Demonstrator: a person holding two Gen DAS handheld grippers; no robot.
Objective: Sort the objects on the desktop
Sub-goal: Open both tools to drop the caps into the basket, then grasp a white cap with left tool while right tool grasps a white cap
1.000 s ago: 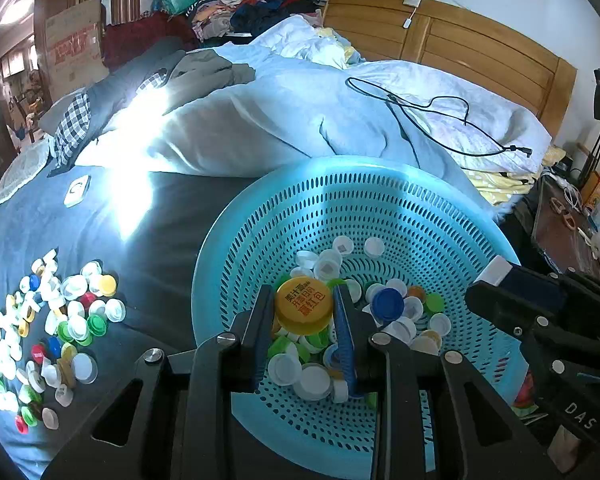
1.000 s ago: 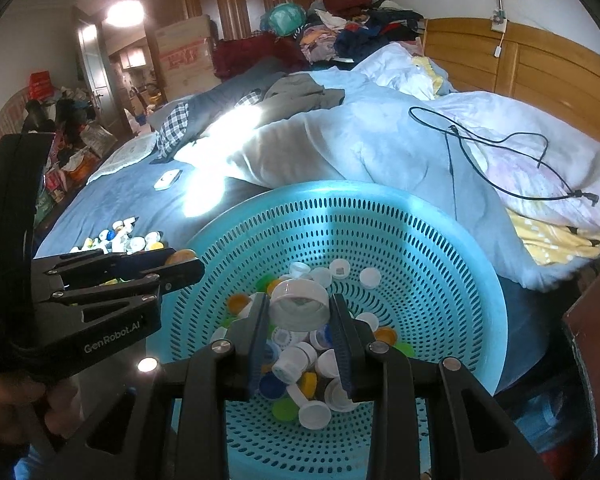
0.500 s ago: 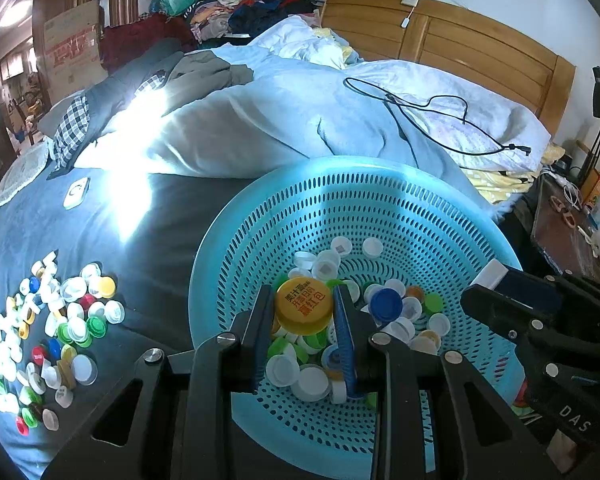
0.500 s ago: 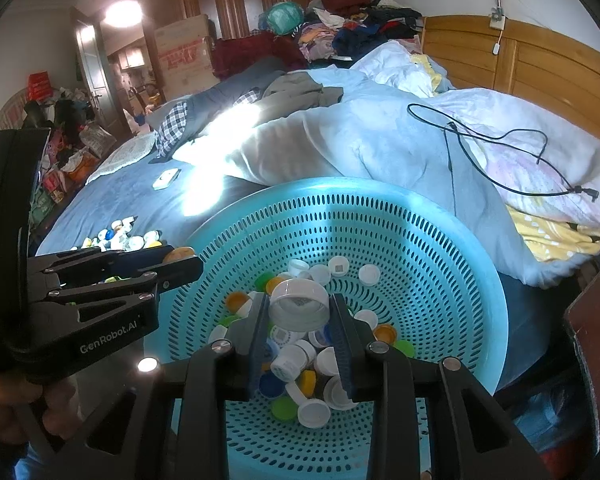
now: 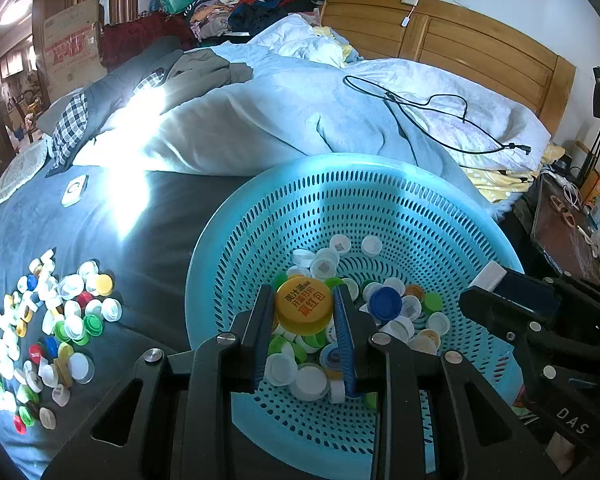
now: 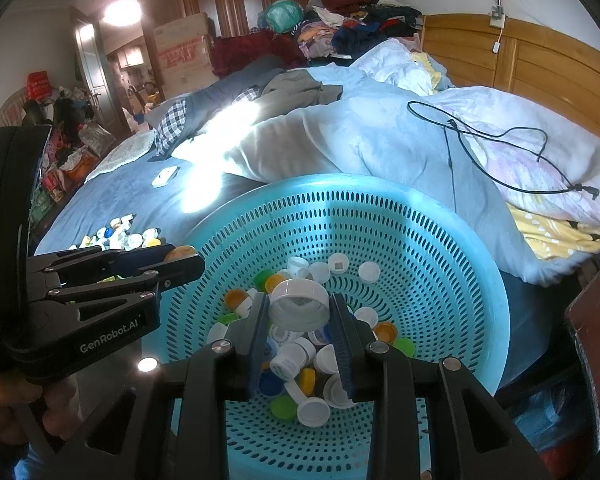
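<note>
A turquoise perforated basket (image 5: 440, 216) (image 6: 452, 248) sits on the bed and holds many loose bottle caps (image 5: 386, 304) (image 6: 316, 412). My left gripper (image 5: 303, 300) is shut on a yellow cap with red writing (image 5: 303, 307), above the basket's caps. My right gripper (image 6: 299, 304) is shut on a white cap (image 6: 299, 305), open side toward the camera, also above the basket. Each gripper shows in the other's view: the right one (image 5: 540, 332) at the basket's right rim, the left one (image 6: 100, 280) at its left rim.
A spread of several sorted caps (image 5: 48, 332) (image 6: 118, 236) lies on the dark blue blanket left of the basket. A pale duvet (image 5: 280, 120) with a black cable (image 5: 440, 108) lies behind. A small white device (image 5: 75, 189) lies on the blanket. A dark nightstand (image 5: 560, 232) stands at right.
Both grippers keep their caps and stay almost still; the view has shifted only slightly over the basket.
</note>
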